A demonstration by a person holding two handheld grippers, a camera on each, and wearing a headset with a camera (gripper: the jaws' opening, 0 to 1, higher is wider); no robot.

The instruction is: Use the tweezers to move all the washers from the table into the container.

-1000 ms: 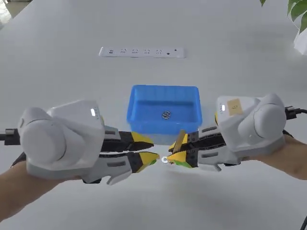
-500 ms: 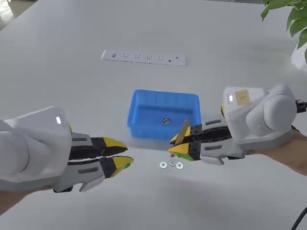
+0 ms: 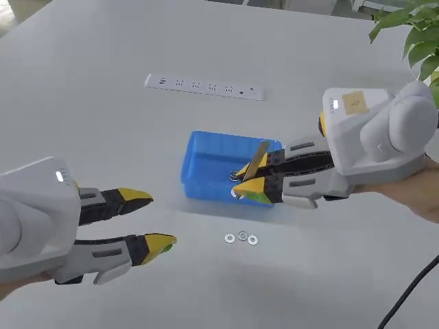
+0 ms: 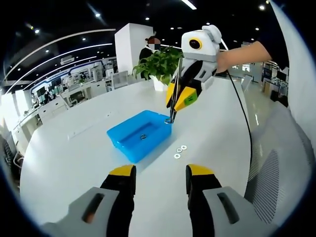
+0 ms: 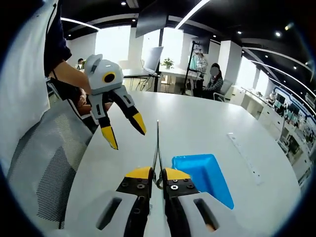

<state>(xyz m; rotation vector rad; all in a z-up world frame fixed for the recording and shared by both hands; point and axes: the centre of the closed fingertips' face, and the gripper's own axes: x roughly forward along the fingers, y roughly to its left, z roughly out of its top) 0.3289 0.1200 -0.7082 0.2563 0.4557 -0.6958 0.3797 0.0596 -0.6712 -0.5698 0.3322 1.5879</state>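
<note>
Three washers (image 3: 241, 238), near tweezers (image 3: 257, 161) in right gripper (image 3: 245, 181)

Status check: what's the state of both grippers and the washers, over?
Left gripper open, empty. Right gripper shut on tweezers, tips over near rim of blue container. Three washers on table, one inside. No obstruction seen.

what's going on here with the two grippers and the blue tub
A person holds a gripper in each hand at a white table. The right gripper is shut on tweezers, whose tip is at the near rim of the container; whether the tip carries a washer is too small to tell. One washer lies in the container, and three washers lie on the table just in front of it. The left gripper is open and holds nothing, off to the side.
</note>
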